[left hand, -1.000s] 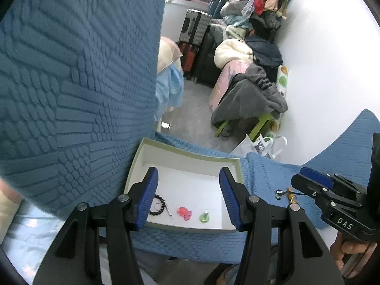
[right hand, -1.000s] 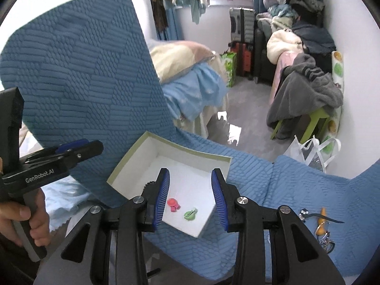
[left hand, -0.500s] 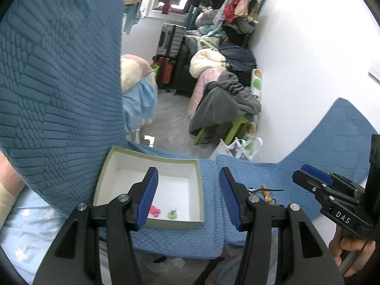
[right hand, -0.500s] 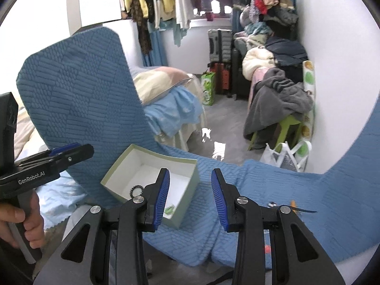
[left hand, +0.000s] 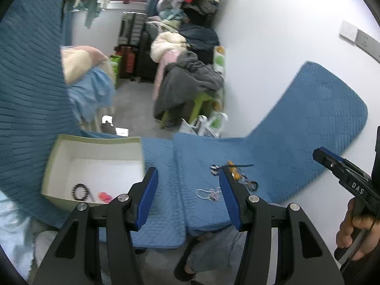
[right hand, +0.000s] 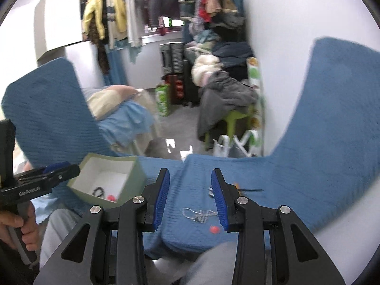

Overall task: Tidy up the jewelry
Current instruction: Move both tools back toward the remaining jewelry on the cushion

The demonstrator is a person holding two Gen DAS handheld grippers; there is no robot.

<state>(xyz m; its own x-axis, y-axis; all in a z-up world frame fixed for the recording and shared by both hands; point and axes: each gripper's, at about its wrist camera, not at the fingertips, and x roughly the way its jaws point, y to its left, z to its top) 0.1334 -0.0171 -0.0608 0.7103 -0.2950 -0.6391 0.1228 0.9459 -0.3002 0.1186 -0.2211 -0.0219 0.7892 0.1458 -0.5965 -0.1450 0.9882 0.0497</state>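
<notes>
A pale green box [left hand: 95, 140] with a white inside sits on the blue quilted cloth at the left; it holds a black bead bracelet [left hand: 79, 190] and a red piece [left hand: 104, 196]. The box also shows in the right wrist view [right hand: 133, 178]. Loose jewelry lies on the cloth to its right: a silver chain [left hand: 207, 193], an orange piece with a black strap [left hand: 234, 169], and a small red bead [right hand: 214, 229]. My left gripper [left hand: 188, 194] is open and empty, above the cloth between box and chain. My right gripper [right hand: 190, 196] is open and empty, just short of the chain [right hand: 199, 213].
The blue cloth [left hand: 296, 142] curves up at both sides. Beyond its far edge lie the floor, a green stool with grey clothes [left hand: 190, 85], suitcases and a white bag. The right gripper shows at the right of the left wrist view [left hand: 342, 168].
Both grippers have swung right, away from the box toward the loose jewelry. The box has shifted to the left in both views. Both stay open and empty.
</notes>
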